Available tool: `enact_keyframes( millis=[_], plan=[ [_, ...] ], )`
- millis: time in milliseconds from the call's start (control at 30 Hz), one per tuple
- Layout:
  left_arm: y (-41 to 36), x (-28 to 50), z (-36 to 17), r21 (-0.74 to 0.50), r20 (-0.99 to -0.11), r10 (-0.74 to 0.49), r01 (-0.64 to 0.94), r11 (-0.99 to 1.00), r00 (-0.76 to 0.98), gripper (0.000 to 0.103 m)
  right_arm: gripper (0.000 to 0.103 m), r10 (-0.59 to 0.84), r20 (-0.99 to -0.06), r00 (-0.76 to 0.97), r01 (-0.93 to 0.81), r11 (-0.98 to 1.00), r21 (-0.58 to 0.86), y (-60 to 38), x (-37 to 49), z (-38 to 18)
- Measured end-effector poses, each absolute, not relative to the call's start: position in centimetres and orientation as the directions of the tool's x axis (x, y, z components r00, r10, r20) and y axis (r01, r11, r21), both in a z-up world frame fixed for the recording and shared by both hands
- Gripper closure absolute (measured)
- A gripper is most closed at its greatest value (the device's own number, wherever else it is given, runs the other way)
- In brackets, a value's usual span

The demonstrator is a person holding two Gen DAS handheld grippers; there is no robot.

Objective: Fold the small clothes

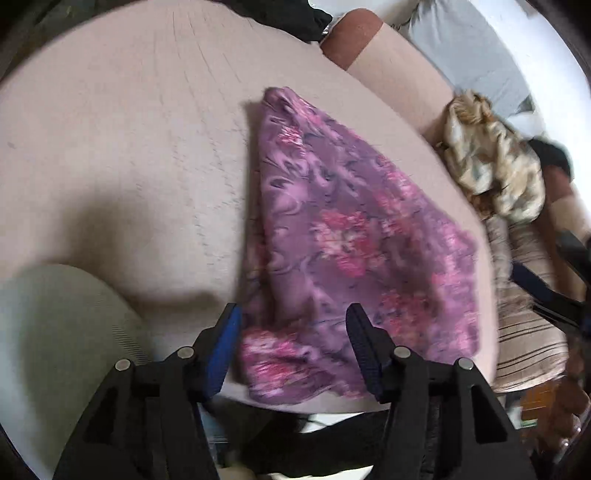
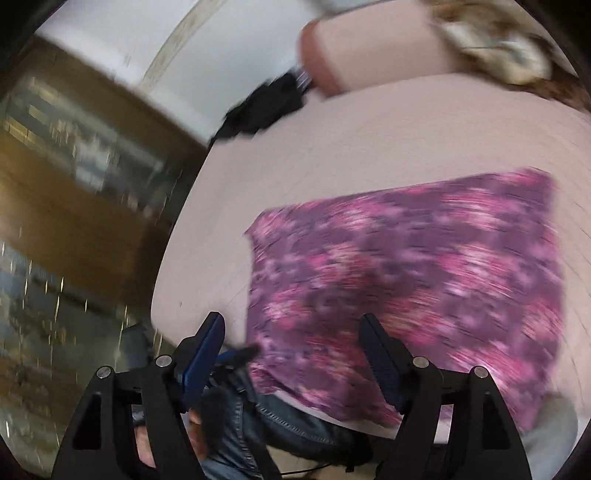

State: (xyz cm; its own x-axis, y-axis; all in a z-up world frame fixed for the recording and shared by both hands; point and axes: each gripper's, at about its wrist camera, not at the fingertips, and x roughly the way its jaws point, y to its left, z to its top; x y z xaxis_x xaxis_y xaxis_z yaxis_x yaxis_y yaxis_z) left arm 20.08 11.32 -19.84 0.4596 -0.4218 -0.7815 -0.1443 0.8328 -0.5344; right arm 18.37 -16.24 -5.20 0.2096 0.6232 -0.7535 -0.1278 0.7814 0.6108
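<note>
A purple cloth with pink flowers (image 1: 354, 240) lies folded on the pale pink bed surface (image 1: 129, 147). My left gripper (image 1: 291, 317) is open, with its fingers just above the cloth's near corner and nothing between them. In the right wrist view the same cloth (image 2: 413, 288) lies spread flat, blurred by motion. My right gripper (image 2: 291, 325) is open and empty, hovering over the cloth's near left edge. The other gripper's dark arm (image 1: 554, 295) shows at the right edge of the left wrist view.
A crumpled beige and gold garment (image 1: 495, 162) lies at the right by a pink bolster (image 1: 391, 70). A striped cloth (image 1: 524, 325) lies at the bed's right side. Black fabric (image 1: 280, 14) sits at the far edge. A pale green cushion (image 1: 55, 332) is at near left. A wooden cabinet (image 2: 74, 155) stands beyond the bed.
</note>
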Motion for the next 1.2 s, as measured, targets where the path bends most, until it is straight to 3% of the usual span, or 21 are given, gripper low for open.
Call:
enact_keyframes(
  millis=[33,133,200,300,500,600,833,867,900,967,1000,1067,1200],
  plan=[
    [11.5,20.4,-20.6,-0.574,-0.764,-0.456,-0.158,0.804,0.456,0.046,0.023,0.633,-0.756,0.168,-0.145,0.774,0.617,-14.7,19.3,-5.6],
    [11.7,20.9,-21.8,-0.572,-0.775,-0.450,-0.189,0.798,0.443,0.062,0.024,0.642,-0.763,0.075,-0.154,0.764,0.627,-11.1,21.5,-6.9],
    [11.3,20.8,-21.7,-0.548,-0.781,-0.430,-0.168,0.819,0.454,0.063,0.023,0.617,-0.787,0.031,-0.150,0.781,0.606,-8.7,22.9,-7.7],
    [10.6,20.8,-21.9,-0.522,-0.793,-0.416,-0.146,0.840,0.444,0.089,0.024,0.542,-0.839,-0.049,-0.190,0.819,0.541,-4.3,24.6,-9.2],
    [11.1,20.6,-21.6,-0.579,-0.750,-0.466,-0.127,0.805,0.469,0.093,0.024,0.387,-0.901,-0.196,-0.267,0.863,0.429,2.5,27.2,-14.0],
    [11.4,20.6,-21.6,-0.606,-0.731,-0.490,-0.122,0.786,0.475,0.093,0.031,0.303,-0.921,-0.245,-0.292,0.883,0.368,5.1,27.9,-16.5],
    [11.5,20.5,-21.5,-0.621,-0.718,-0.502,-0.117,0.775,0.482,0.093,0.038,0.058,-0.970,-0.237,-0.458,0.874,0.164,9.2,26.8,-20.4],
    [11.5,20.5,-21.5,-0.622,-0.717,-0.504,-0.115,0.774,0.482,0.093,0.041,0.029,-0.977,-0.214,-0.487,0.863,0.132,9.5,26.3,-20.3],
    [11.6,20.4,-21.5,-0.626,-0.714,-0.508,-0.115,0.771,0.483,0.093,0.050,-0.006,-0.984,-0.178,-0.518,0.851,0.089,9.8,25.6,-20.0],
    [11.7,20.3,-21.4,-0.637,-0.704,-0.514,-0.116,0.762,0.490,0.093,0.068,-0.046,-0.989,-0.138,-0.545,0.838,0.037,9.8,25.1,-19.8],
    [12.1,20.1,-21.2,-0.645,-0.695,-0.518,-0.114,0.756,0.498,0.093,0.083,-0.057,-0.991,-0.124,-0.545,0.838,0.020,9.5,25.0,-19.8],
    [12.4,19.7,-20.6,-0.663,-0.673,-0.529,-0.103,0.742,0.517,0.094,0.089,-0.040,-0.993,-0.111,-0.523,0.852,0.025,8.0,25.0,-19.1],
    [11.9,18.7,-18.1,-0.666,-0.653,-0.559,-0.035,0.745,0.511,0.094,0.089,0.185,-0.980,-0.072,-0.416,0.888,0.198,3.2,24.8,-15.2]
  ],
)
